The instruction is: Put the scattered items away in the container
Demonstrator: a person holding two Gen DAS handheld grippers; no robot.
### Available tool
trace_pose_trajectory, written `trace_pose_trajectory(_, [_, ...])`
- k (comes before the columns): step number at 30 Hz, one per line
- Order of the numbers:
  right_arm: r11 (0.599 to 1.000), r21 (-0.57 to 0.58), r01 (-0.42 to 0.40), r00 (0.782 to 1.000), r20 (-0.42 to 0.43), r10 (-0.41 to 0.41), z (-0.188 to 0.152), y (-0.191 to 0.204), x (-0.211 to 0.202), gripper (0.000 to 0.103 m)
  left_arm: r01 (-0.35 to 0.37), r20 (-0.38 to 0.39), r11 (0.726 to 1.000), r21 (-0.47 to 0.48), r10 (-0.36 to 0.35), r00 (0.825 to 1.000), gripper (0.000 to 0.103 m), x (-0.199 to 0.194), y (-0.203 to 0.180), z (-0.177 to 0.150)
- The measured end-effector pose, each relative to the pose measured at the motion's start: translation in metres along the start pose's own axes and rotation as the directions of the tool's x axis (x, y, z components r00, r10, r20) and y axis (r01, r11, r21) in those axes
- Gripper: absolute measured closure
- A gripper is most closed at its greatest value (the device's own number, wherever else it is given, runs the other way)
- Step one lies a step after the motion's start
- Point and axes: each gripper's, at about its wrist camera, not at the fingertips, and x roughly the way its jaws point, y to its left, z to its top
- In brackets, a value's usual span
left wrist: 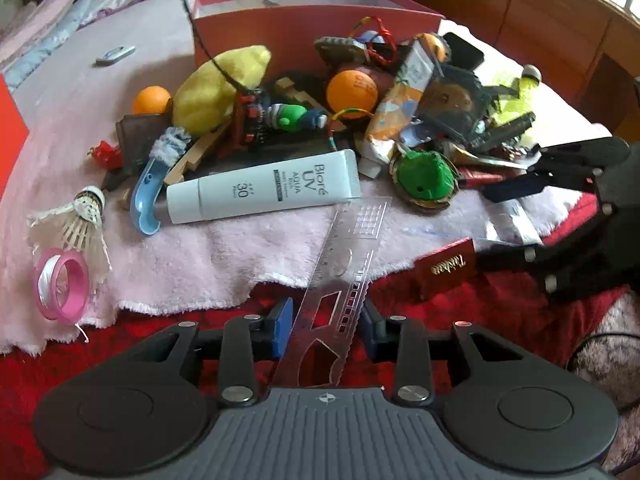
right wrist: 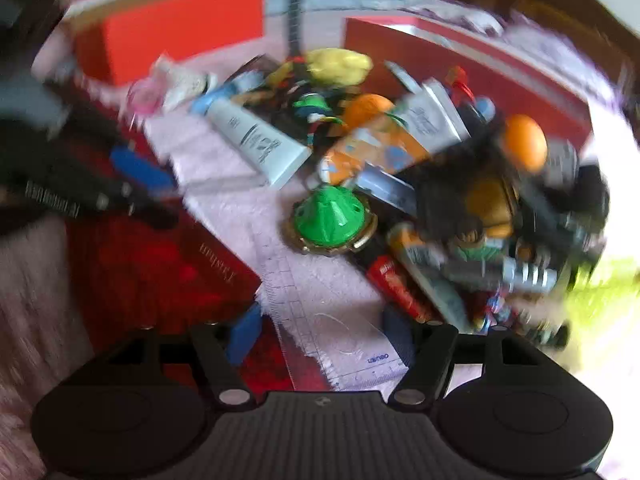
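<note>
A clear plastic ruler lies across the edge of the pink towel, and my left gripper stands open around its near end, blue pads on either side. The red open box stands behind a heap of items: a Biore tube, a green spinning top, orange balls and a yellow plush. My right gripper is open over the ruler's other end; that view is blurred. The right gripper also shows in the left wrist view.
A shuttlecock and a pink ribbon spool lie at the towel's left. A small red box sits on the red blanket. An orange-red box stands at the back left. A wooden headboard runs behind.
</note>
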Motion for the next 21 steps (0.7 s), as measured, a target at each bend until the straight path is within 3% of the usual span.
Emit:
trace_pose_trajectory(2, [1.000,0.024,0.004,1.000,0.014,-0.005,-0.004,-0.002,-0.003,0.047,0.002,-0.006,1.000,0.024,-0.002,1.000,0.068,-0.002,-0.004,-0.002])
trace_pose_trajectory(9, [0.997,-0.052,0.055,0.998,0.026,-0.054,-0.007,0.017,-0.024,0.083,0.009,-0.013,0.999,0.040,-0.009,1.000,0.068,-0.001,-0.006,-0.004])
trace_pose_trajectory(15, [0.991,0.137,0.002,0.997,0.071,-0.012,-0.009,-0.007,-0.039,0.084,0.057,0.000,0.998,-0.041,-0.057,0.998,0.069,-0.006,0.006,-0.003])
trace_pose_trajectory(21, [0.905,0.409,-0.119,0.988,0.138,0.068,-0.015,-0.050,-0.038,0.083,0.099,-0.012,0.986,-0.135,-0.102,0.995,0.071,-0.006,0.023,-0.004])
